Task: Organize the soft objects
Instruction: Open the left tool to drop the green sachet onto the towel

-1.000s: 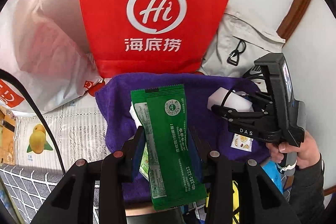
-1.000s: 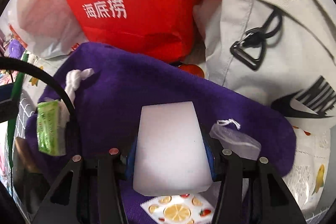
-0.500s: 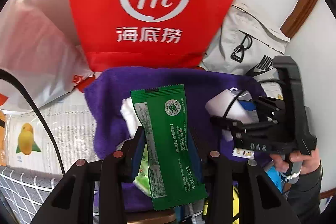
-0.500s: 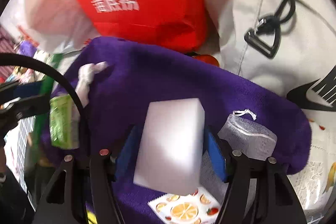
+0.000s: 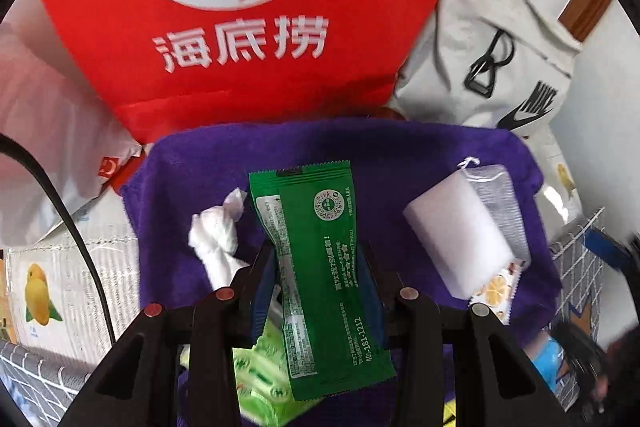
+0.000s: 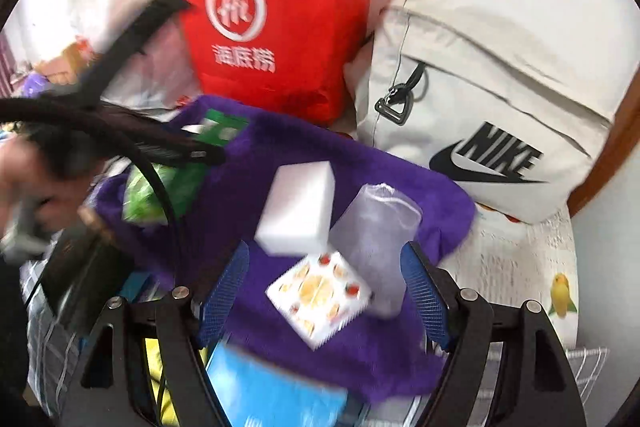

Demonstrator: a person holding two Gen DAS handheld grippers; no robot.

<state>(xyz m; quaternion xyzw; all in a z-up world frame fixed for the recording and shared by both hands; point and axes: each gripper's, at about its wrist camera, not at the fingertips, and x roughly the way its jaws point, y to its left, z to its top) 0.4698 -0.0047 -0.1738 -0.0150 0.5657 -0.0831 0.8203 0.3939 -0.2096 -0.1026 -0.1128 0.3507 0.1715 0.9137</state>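
My left gripper (image 5: pixel 316 259) is shut on a dark green sachet (image 5: pixel 320 267), held upright over a purple towel (image 5: pixel 400 155). On that towel lie a knotted white cloth (image 5: pixel 218 231), a light green packet (image 5: pixel 260 379) and a white sponge block (image 5: pixel 456 239). In the right wrist view my right gripper (image 6: pixel 324 259) has its jaws opening, with nothing pressed between the pads. The white sponge block (image 6: pixel 298 207) rests free on the purple towel (image 6: pixel 320 147) ahead of it. Beside it are a mesh pouch (image 6: pixel 376 227) and a fruit-print sachet (image 6: pixel 320 291).
A red paper bag (image 5: pixel 248 7) stands behind the towel, with a white Nike bag (image 6: pixel 480 107) to its right and a white plastic bag (image 5: pixel 48 147) to its left. A blue item (image 6: pixel 272 387) lies under my right gripper. A fruit-print tablecloth (image 6: pixel 560 291) shows at the right.
My right gripper let go of the white sponge block and drew back from it; the block now lies on the towel. My left gripper moved in over the towel, still holding the green sachet.
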